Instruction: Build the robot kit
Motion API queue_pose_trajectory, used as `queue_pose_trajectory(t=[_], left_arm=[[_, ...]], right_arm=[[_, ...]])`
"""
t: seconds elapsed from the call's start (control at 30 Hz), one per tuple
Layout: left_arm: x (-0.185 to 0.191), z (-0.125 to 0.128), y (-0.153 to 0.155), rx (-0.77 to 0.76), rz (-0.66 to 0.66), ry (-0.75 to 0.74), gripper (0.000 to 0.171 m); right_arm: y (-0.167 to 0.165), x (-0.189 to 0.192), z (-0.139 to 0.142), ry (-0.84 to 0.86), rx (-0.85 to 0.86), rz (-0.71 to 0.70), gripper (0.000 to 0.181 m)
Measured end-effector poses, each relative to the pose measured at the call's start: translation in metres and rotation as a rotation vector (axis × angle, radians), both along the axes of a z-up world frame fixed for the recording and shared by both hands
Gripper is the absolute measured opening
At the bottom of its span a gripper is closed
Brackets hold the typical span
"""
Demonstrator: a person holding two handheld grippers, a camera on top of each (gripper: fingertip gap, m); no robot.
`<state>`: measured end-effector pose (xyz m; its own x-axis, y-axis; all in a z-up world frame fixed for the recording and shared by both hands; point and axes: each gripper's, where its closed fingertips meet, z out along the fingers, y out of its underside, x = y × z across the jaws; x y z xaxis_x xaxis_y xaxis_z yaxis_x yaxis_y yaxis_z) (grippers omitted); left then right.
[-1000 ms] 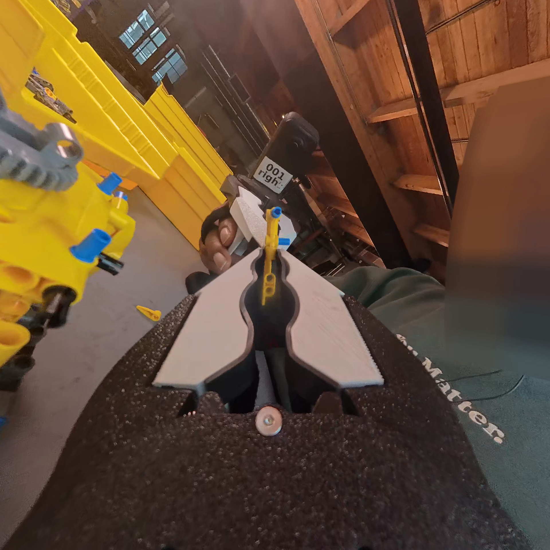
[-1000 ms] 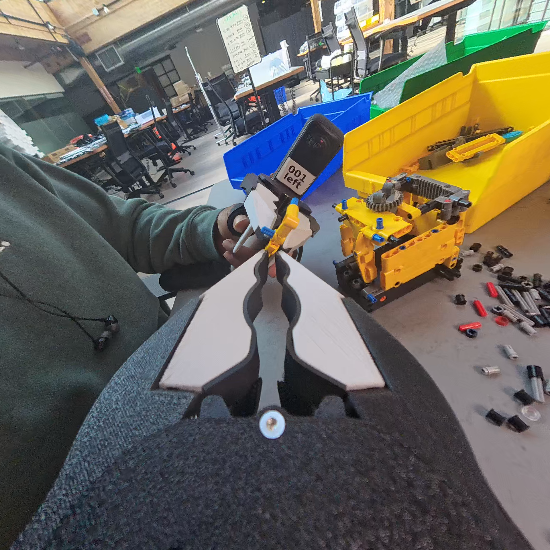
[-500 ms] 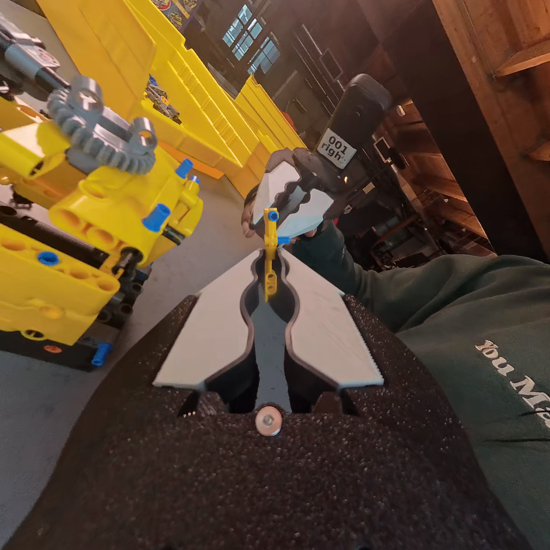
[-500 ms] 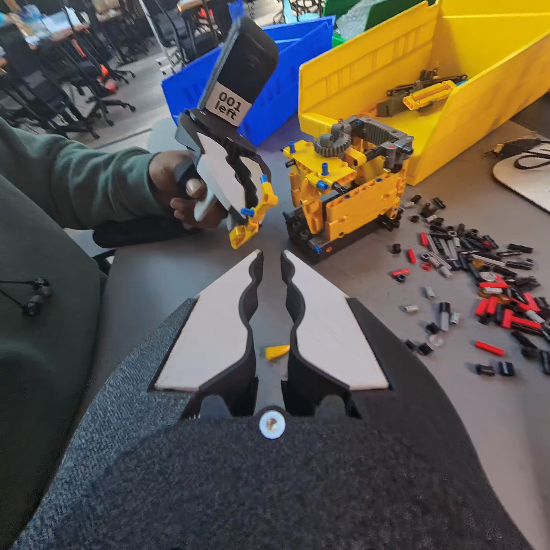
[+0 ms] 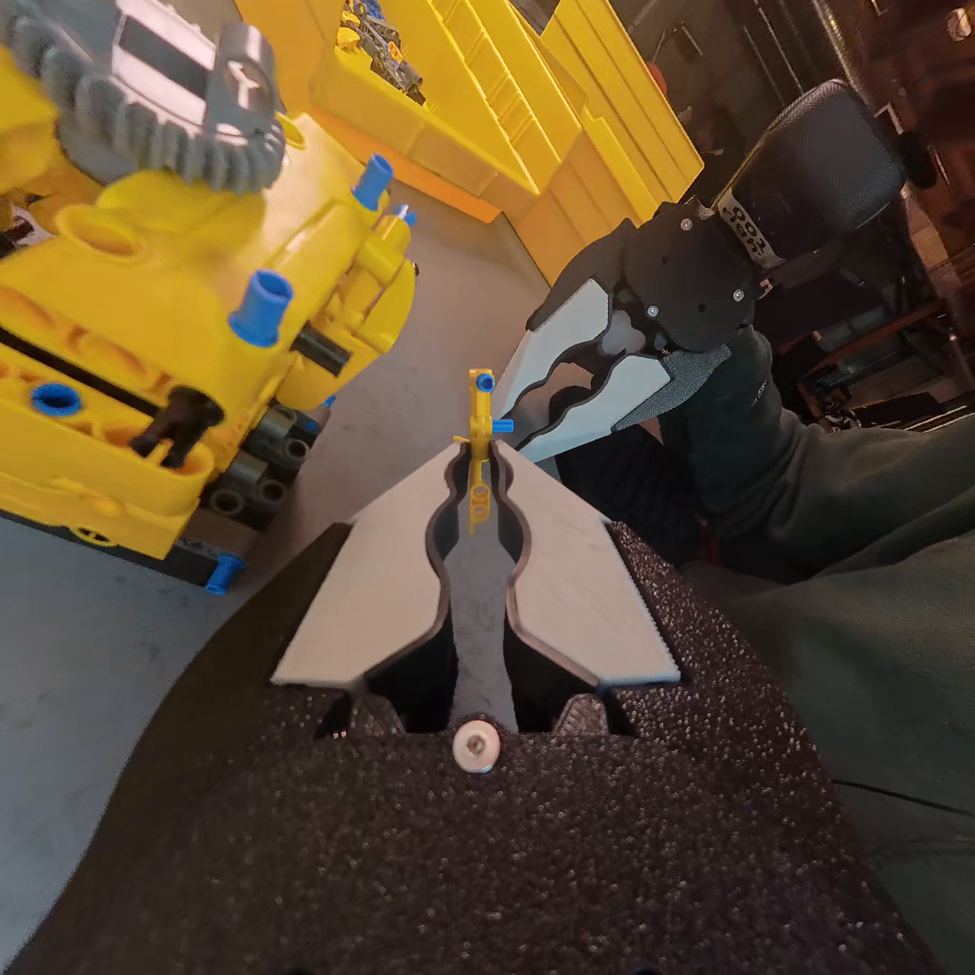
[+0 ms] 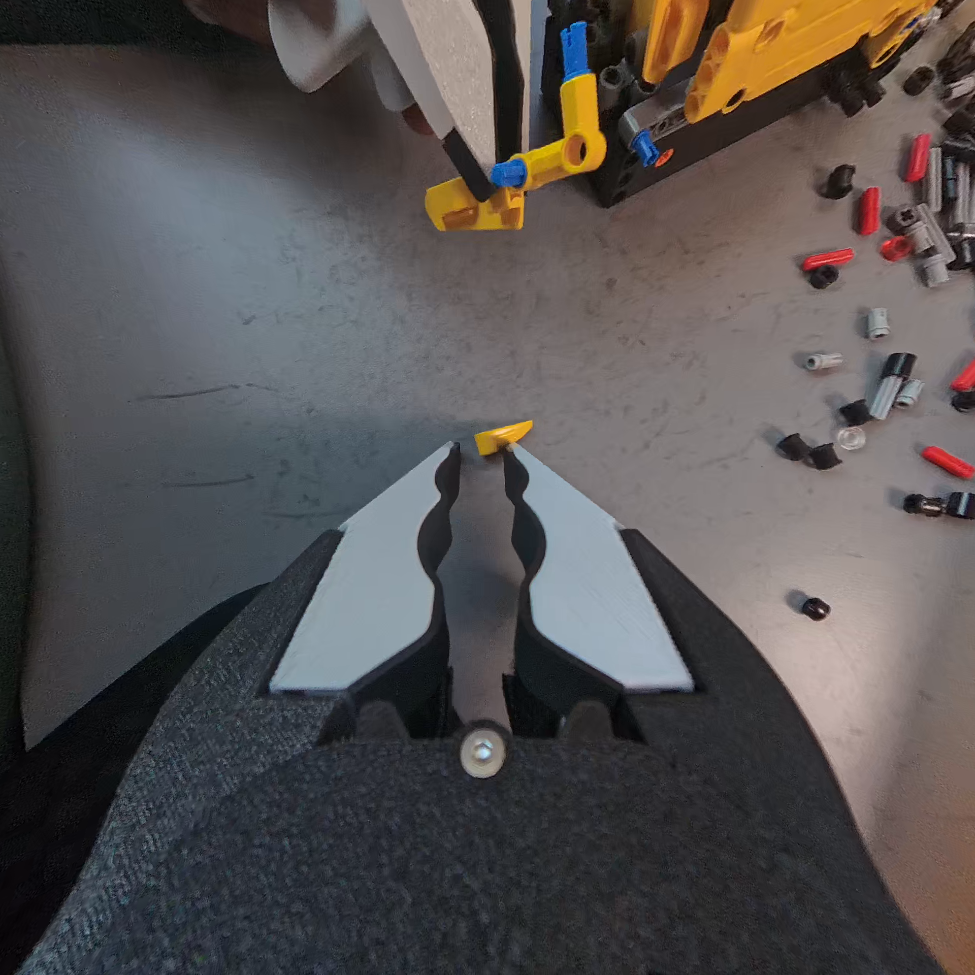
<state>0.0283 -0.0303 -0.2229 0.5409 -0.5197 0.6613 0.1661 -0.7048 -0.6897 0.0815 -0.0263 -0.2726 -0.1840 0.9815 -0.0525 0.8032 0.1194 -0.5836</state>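
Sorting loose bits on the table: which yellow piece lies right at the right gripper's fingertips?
The small yellow wedge-shaped plastic piece, alone on the grey table at the open right gripper; the angled yellow part sits clamped in the left gripper.

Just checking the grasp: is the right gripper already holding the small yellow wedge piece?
No, the right gripper is open, and the small yellow wedge piece lies on the table at its fingertips.

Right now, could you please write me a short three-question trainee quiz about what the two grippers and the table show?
1. True or false: the left gripper is shut on the yellow bent piece with blue pins.
2. Which small part lies just ahead of the open right gripper? A) red pin B) small yellow wedge C) grey gear
3. Fill in: the loose red, black and grey pins lie on the grey ____.

Key: 1 true; 2 B; 3 table.
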Motion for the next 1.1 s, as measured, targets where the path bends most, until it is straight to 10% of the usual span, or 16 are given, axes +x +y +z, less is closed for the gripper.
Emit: queue_pose_trajectory(t=[0.67,0.9,1.1], left_arm=[[0.004,-0.019,0.001,-0.027,0.007,0.143,0.006],[-0.002,-0.006,0.005,0.088,0.073,0.190,0.007],[-0.007,0.013,0.006,0.284,0.134,0.334,0.006]], right_arm=[[-0.022,-0.012,0.006,0.038,0.033,0.081,0.018],[0.013,-0.056,0.058,0.344,-0.317,-0.252,0.025],[0.008,-0.071,0.071,0.437,-0.524,-0.254,0.008]])
